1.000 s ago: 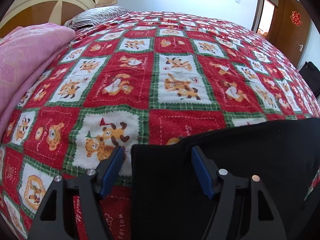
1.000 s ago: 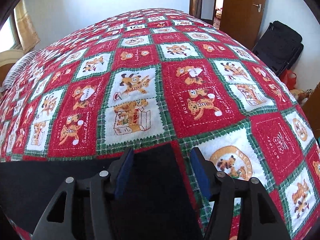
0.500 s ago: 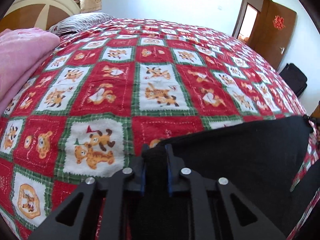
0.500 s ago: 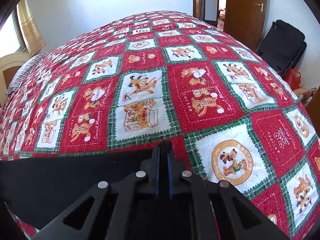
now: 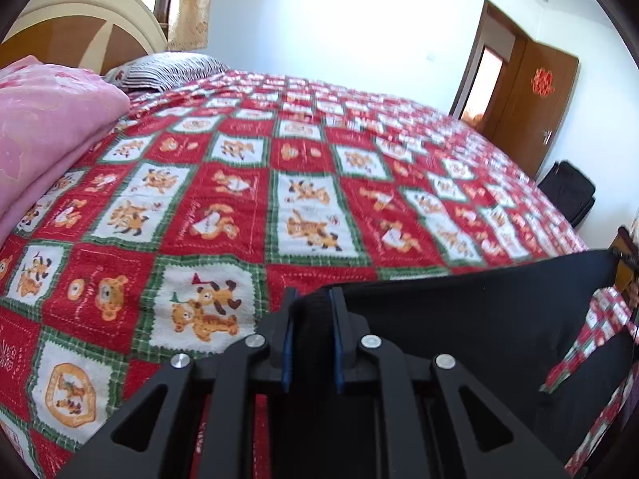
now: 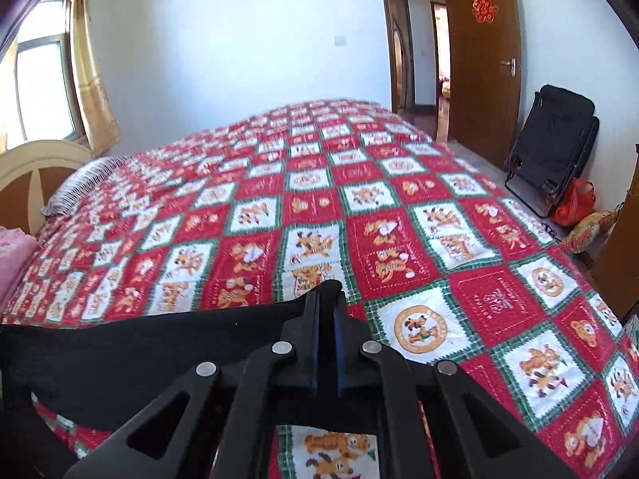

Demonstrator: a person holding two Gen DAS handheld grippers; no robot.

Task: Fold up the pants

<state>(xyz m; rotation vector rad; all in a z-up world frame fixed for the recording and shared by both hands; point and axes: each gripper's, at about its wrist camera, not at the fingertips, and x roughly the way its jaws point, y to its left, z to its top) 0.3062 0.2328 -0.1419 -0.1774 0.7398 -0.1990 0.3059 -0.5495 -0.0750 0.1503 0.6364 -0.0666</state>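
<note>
Clamping now where both tools were standing wide over the cloth a second ago, and rising too, bringing more wall and doorway into the upper part of each view. Pinching a bunched corner of the pants (image 5: 479, 339) with the left gripper (image 5: 311, 295) at lower centre of the left view, having just been closing the jaws on it, and squeezing the black fabric between the blue pads. Doing the same with the right gripper (image 6: 326, 291) at lower centre of the right view, nipping the opposite corner with only a small peak of cloth poking out past the tips. Keeping one straight edge of the pants (image 6: 159, 351) stretched between the two grips, running toward the right edge of the left view and toward the left edge of the right view, probably to stop the fabric sagging or creasing while being carried. Holding that edge above the bedspread (image 5: 239, 183), judging by the patterned squares showing beneath the cloth at bottom centre of the right view. Likely starting to swing the lifted edge over the remaining fabric to make a fold. Staying well apart from the pink blanket (image 5: 48, 139) at left and the striped pillow (image 5: 167, 70) at upper left, leaving the open bedspread (image 6: 399, 219) ahead for laying the fold flat.
</note>
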